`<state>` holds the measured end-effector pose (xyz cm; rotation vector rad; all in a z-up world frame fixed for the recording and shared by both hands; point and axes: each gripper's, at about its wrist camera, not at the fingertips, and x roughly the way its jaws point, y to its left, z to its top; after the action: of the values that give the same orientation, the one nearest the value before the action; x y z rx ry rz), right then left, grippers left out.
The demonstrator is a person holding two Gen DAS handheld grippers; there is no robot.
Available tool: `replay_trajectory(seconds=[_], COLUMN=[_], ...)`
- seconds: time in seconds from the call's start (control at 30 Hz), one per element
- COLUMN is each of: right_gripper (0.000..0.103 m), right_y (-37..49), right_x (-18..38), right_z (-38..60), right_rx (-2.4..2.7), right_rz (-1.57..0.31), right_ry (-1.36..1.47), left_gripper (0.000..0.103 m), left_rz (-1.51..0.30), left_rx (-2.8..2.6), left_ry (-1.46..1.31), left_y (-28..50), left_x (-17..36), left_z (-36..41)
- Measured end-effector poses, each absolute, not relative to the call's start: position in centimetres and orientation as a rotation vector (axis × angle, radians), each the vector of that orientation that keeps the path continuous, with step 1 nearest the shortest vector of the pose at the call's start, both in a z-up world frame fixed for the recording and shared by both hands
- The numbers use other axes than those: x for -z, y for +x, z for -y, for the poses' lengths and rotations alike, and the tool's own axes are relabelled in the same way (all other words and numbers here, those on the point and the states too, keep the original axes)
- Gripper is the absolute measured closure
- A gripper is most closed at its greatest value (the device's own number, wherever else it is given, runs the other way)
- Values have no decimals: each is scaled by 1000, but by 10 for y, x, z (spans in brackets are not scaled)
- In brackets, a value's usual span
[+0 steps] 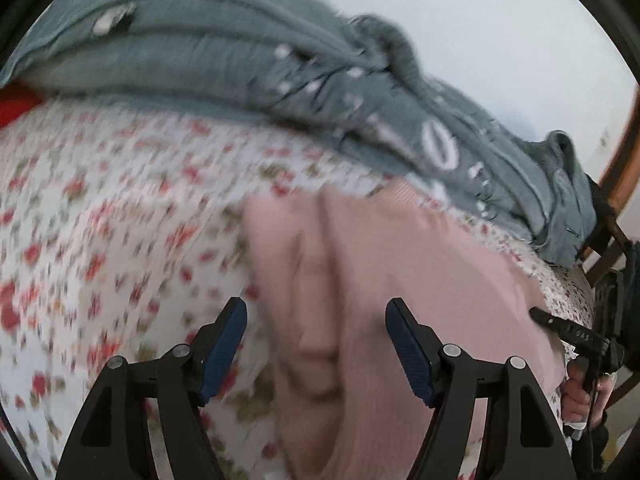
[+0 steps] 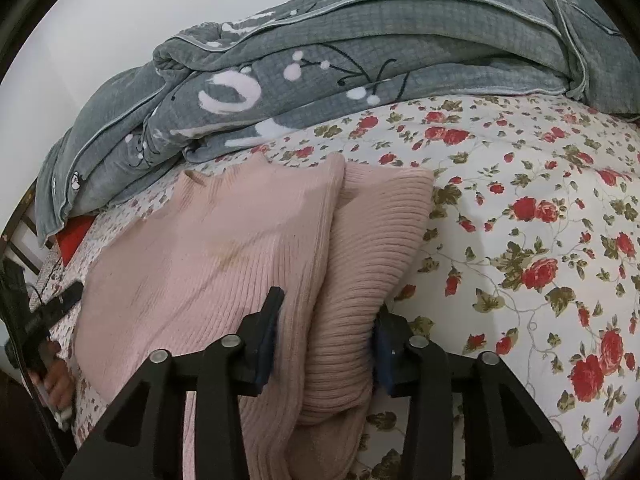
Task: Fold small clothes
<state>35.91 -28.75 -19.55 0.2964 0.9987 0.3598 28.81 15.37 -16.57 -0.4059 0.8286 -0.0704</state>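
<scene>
Soft, even daylight in both of your views, one blurred, one sharp.
Your left wrist view smears the white rose-printed bedsheet (image 1: 100, 220) and the grey quilted blanket (image 1: 240, 60) with motion blur; your right wrist view is crisp, showing the ribs of the pink knitted sweater (image 2: 224, 264). Shadows are faint, there is no glare, and the fisheye bends and darkens the corners.

Each black gripper (image 1: 316, 344) (image 2: 326, 338) has ribbed blue fingers (image 1: 224, 344), silver pivot screws and triangular cut-outs.
</scene>
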Motion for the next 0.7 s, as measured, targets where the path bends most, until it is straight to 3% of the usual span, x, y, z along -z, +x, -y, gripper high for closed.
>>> replay_trajectory(seconds=[0.17, 0.33, 0.4, 0.43, 0.47, 0.5, 0.7], right_gripper=[55, 54, 52, 56, 69, 77, 82], right_y=[359, 367, 371, 371, 370, 368, 346], right_x=[196, 198, 199, 198, 197, 194, 170], right_z=[285, 280, 279, 280, 280, 283, 289], right_rx=[-361, -346, -348, -347, -358, -362, -371], right_rz=[-1003, -1020, -1027, -1023, -1013, -993, -926], right_ry=[290, 273, 285, 290, 293, 301, 309], left_gripper=[20, 23, 60, 66, 80, 82, 83], left_rz=[-903, -902, -897, -896, -885, -875, -855], left_rx=[117, 102, 92, 90, 105, 112, 112], left_ry=[-410, -483, -519, -535, -547, -543, -523], left_y=[306, 321, 324, 324, 323, 322, 303], left_x=[176, 181, 183, 184, 182, 179, 157], left_z=[-149, -153, -155, -155, -155, -154, -143])
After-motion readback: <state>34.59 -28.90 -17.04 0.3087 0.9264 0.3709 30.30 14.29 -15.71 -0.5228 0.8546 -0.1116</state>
